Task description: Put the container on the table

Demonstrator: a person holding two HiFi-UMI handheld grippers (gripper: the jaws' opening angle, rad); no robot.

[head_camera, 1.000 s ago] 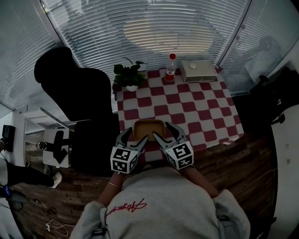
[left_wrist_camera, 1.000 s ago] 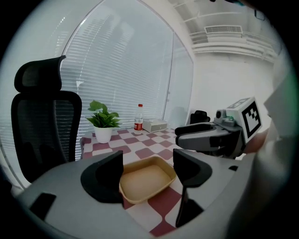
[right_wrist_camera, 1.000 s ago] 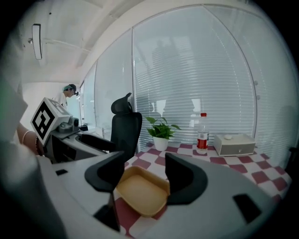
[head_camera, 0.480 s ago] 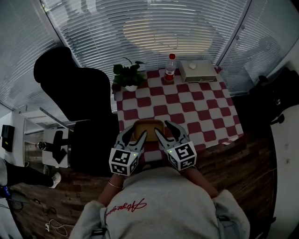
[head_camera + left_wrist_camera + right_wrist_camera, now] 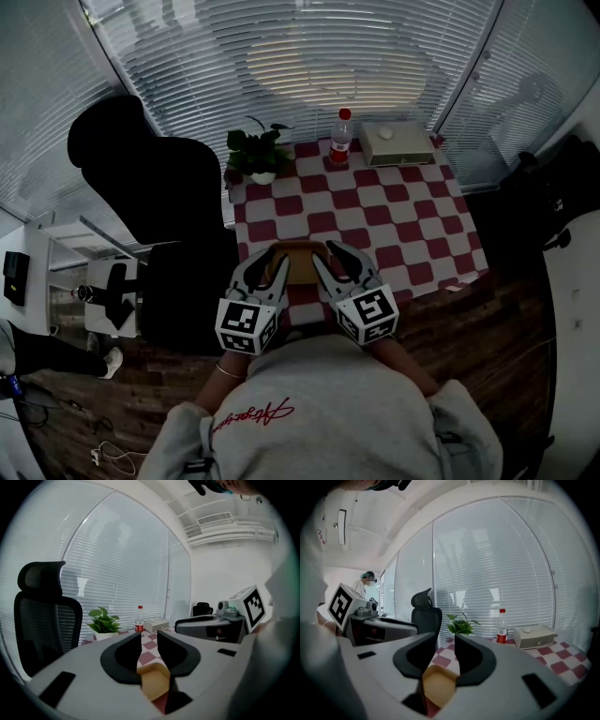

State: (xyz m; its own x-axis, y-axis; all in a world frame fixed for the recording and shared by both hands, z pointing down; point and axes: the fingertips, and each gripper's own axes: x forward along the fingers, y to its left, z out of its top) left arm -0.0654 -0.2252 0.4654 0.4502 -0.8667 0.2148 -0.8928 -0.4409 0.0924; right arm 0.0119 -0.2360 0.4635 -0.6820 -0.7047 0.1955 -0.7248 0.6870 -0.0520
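Container (image 5: 298, 258), tan, shallow, open-topped, sits at the near edge of the red-and-white checked counter (image 5: 403, 225), toward its left half, caught between the two grippers. Left gripper (image 5: 272, 268) is on its left side and right gripper (image 5: 330, 259) on its right side, both pointing away from the person across the counter. Left gripper view: jaws have just been closing and are now clenched on the container (image 5: 154, 681), its wall pinched between the black pads with a narrow gap left above it. Right gripper view: same picture, jaws just been closing, now gripping the container (image 5: 438, 686) by its rim, corner of the wall wedged between the pads. Cannot tell whether the container's base touches the cloth or hangs just above it; the grippers cover most of it in the head view. Far edge of the counter: potted plant (image 5: 255, 155) at the far left corner, bottle with red cap and red label (image 5: 341, 139) upright near the middle, white box (image 5: 398, 142) just to the right of the bottle, all well apart from the container. Black office chair (image 5: 141, 187) stands off the counter's left edge. White blinds run behind the far edge. Person's grey sweatshirt (image 5: 319, 412) fills the bottom of the head view.
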